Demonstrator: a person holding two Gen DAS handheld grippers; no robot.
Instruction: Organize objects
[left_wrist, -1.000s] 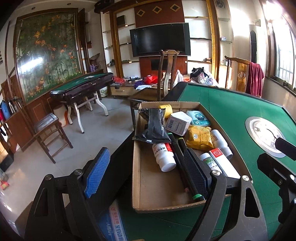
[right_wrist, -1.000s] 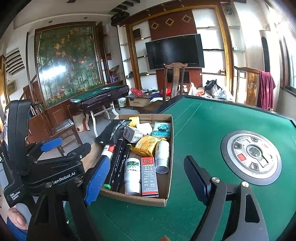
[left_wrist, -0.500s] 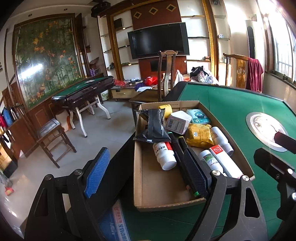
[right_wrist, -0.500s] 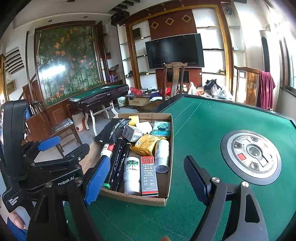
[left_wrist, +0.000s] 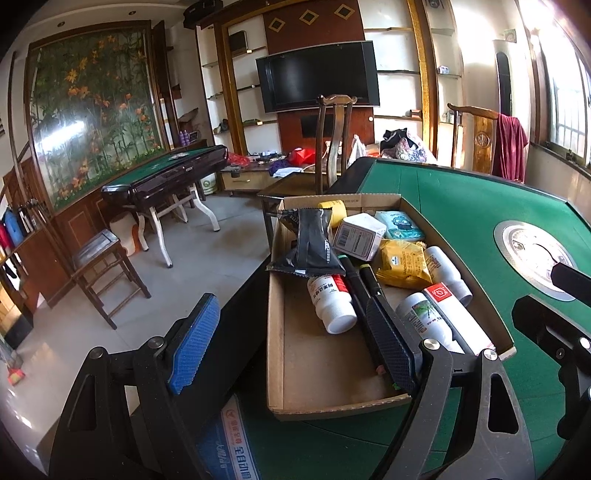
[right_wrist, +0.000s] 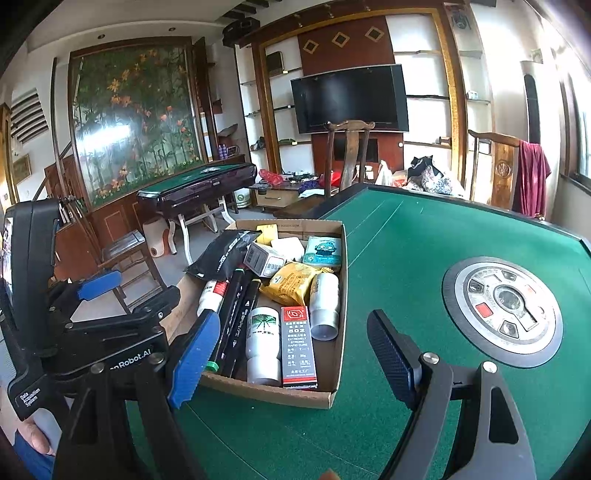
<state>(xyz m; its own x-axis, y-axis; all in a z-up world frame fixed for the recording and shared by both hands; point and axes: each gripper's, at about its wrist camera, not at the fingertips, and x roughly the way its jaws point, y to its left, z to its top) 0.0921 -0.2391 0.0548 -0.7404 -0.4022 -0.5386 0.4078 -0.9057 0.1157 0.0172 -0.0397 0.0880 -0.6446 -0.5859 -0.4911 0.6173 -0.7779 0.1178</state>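
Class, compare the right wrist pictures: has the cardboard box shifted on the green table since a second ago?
No. The cardboard box sits at the same spot relative to the round centre panel on the green table.

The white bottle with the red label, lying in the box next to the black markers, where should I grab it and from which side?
Grip the white bottle across its round body, probably near the middle, coming down from above. It lies on its side on the floor of the cardboard box, bare floor to its left and the black markers close on its right, so place one pad on the open side.
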